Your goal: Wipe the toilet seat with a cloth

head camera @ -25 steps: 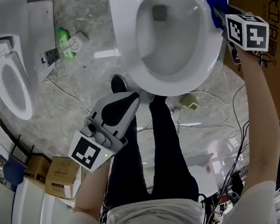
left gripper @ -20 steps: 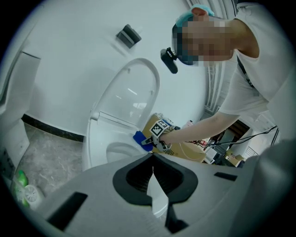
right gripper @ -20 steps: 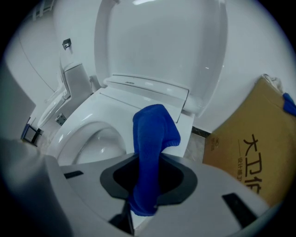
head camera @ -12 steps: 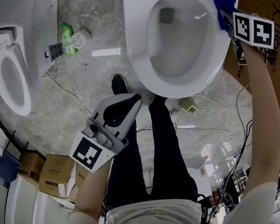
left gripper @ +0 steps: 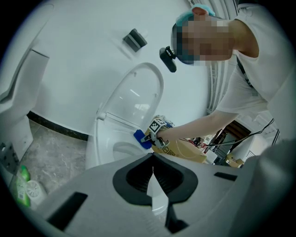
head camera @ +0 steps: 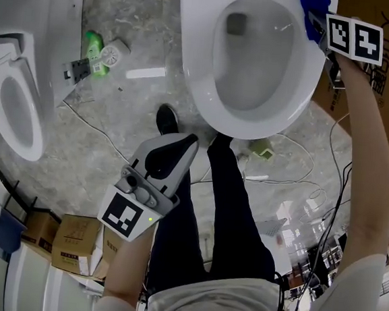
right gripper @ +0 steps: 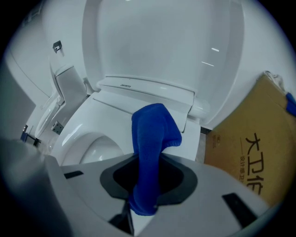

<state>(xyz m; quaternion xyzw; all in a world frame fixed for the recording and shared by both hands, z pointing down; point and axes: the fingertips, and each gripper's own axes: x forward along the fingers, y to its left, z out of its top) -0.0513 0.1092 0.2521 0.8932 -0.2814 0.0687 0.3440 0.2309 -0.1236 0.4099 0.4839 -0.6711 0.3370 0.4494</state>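
Observation:
The white toilet stands with its lid raised and its seat rim bare. My right gripper is shut on a blue cloth at the right rear of the rim. In the right gripper view the cloth hangs forward from the shut right gripper over the seat's back corner. My left gripper is held low over the person's legs, away from the toilet. In its own view the left gripper is shut on nothing. The toilet and the cloth lie far ahead of it.
A second toilet stands at the left. A green bottle and small parts lie on the grey floor between them. Cables trail at the right. A cardboard box stands right beside the toilet, and more boxes sit lower left.
My right gripper with the cloth has slid a little farther back along the right side of the rim. The left gripper has barely moved.

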